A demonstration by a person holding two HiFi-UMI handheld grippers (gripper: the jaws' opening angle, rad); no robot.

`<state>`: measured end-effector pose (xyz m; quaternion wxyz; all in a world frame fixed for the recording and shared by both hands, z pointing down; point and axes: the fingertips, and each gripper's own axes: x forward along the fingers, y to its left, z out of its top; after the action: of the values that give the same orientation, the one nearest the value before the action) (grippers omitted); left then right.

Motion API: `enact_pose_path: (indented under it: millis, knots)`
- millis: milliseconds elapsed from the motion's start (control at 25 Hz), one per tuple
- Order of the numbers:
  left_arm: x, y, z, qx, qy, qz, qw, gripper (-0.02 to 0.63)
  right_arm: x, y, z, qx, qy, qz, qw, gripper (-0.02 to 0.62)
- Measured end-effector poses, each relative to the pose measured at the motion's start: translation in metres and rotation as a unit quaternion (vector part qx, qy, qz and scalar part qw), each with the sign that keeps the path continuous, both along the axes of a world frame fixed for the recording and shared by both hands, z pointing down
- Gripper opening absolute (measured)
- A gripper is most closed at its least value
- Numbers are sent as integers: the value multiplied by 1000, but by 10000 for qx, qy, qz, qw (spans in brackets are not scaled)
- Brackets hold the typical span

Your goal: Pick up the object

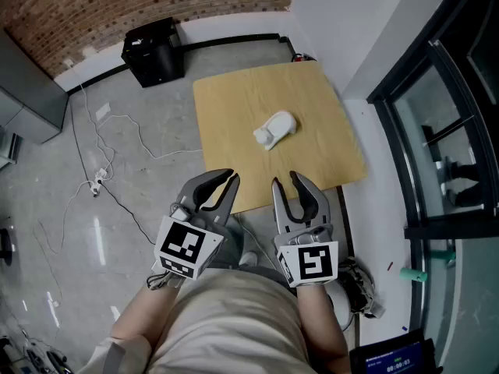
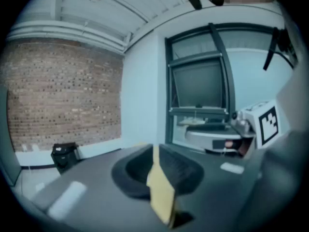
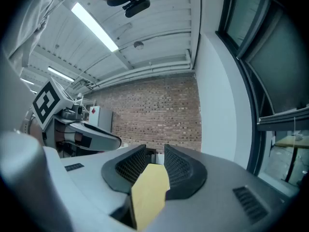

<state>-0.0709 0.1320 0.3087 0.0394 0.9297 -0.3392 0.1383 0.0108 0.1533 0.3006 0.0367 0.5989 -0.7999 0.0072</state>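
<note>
Holding both grippers low, close to the person's body, short of the table's near edge. Left gripper (image 1: 231,180): jaws pressed together, nothing pinched. Right gripper (image 1: 288,182): jaws spread, empty, only a strip of tabletop visible through the gap. White object (image 1: 274,128) lies near the middle of the wooden table (image 1: 234,100), well apart from both grippers. Black box (image 1: 153,51) sits on the grey floor (image 1: 140,162) by the brick wall (image 1: 117,6), past the table's far left corner.

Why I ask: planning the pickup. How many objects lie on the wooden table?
1: a white object near the middle of the wooden table. The left tongs and right tongs overlap its near edge, perhaps hiding something.
</note>
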Motion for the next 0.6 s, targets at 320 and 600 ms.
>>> enact_pose_path:
  millis: [320,600]
  knots:
    - [13,-114,48,-497,1,195,9986,52,11,-111,43,-536,181,68,9984,123]
    - [4,-220,97,-1195,-40,444,9918,92,9,-226,111,-1828,376,51,9824,123]
